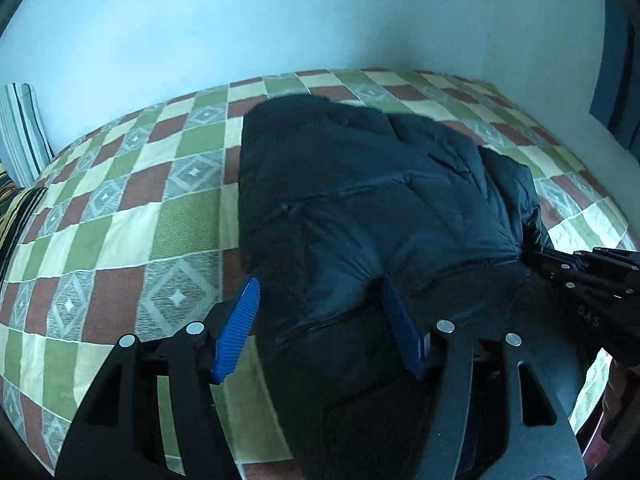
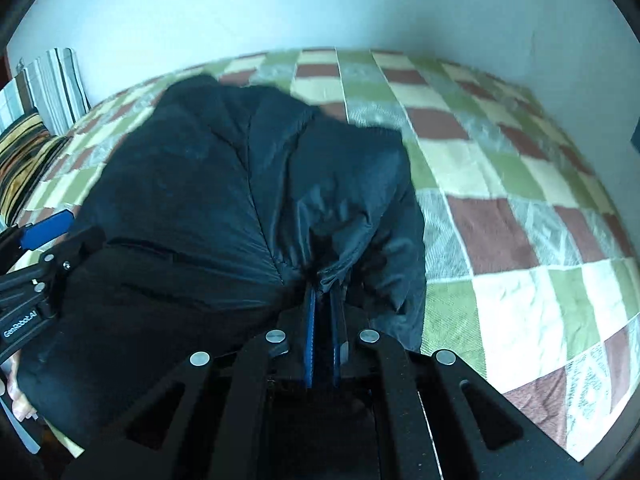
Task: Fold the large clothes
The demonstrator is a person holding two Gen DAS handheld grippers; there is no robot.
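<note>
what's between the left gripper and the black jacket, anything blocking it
Nothing visible. The left gripper is open with the black jacket already bulging between its blue pads. The right gripper is shut on the jacket's edge, off to the side.

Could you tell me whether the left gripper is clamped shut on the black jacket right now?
No, the left gripper stands wide open, its blue fingers spread around a bulge of the black jacket.

The jacket [image 1: 360,200] lies on the bed [image 1: 132,216] ahead of both grippers; pillows [image 2: 36,120] sit far left, against the wall [image 2: 280,4] behind.
</note>
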